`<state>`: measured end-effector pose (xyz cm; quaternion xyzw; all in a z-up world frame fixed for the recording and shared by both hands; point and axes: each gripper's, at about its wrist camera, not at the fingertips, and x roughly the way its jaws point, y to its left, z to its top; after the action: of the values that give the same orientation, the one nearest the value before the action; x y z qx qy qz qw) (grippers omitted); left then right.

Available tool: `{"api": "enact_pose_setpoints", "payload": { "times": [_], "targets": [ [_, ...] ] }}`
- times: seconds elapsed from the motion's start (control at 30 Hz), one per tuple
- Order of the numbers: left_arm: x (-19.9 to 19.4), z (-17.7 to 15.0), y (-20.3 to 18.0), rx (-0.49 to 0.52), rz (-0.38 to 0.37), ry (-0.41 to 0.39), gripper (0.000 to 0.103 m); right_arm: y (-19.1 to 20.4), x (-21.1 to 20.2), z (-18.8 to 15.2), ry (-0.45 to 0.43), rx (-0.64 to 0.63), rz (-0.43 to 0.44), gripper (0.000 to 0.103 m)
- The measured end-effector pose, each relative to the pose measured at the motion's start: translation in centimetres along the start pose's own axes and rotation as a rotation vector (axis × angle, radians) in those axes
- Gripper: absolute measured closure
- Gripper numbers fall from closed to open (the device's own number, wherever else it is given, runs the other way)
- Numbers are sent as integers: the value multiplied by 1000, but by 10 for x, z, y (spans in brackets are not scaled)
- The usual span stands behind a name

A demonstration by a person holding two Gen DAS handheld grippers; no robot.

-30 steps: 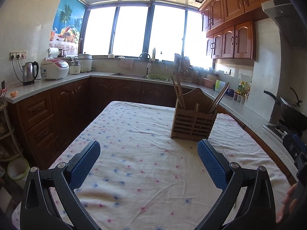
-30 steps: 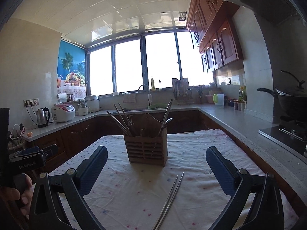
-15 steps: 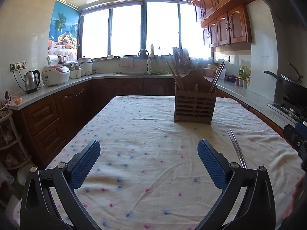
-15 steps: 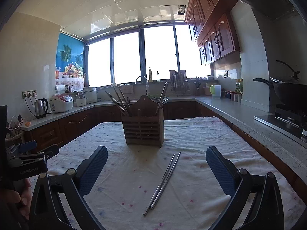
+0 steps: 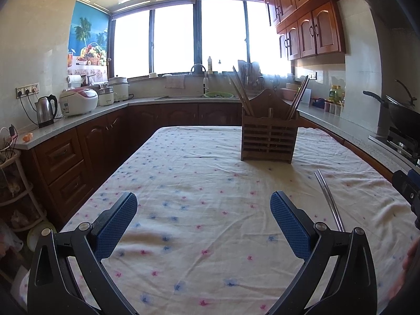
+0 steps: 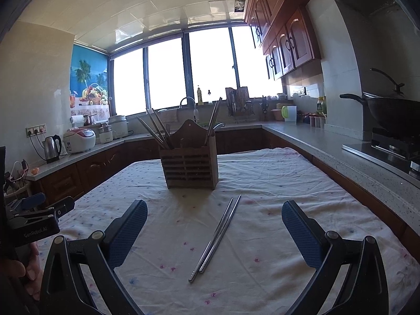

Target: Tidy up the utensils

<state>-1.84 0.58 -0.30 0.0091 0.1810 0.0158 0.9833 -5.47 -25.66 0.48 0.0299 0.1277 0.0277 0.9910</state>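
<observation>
Since the pair of metal chopsticks lies flat on the tablecloth, just in front of the wooden utensil holder, the right gripper would do best to come down over their middle and close across both at once. Both it and the left gripper have their fingers spread wide, holding nothing. Around the cloth-covered table runs a kitchen counter beneath bright windows.
</observation>
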Motion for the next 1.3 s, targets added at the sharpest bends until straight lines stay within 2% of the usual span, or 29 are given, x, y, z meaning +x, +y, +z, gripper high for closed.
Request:
{"api": "enact_pose_setpoints", "payload": {
  "times": [1.3],
  "targets": [
    [-8,0,-4,10,14,-26,0,10,-6,-1,-28,-18,19,0]
  ]
}}
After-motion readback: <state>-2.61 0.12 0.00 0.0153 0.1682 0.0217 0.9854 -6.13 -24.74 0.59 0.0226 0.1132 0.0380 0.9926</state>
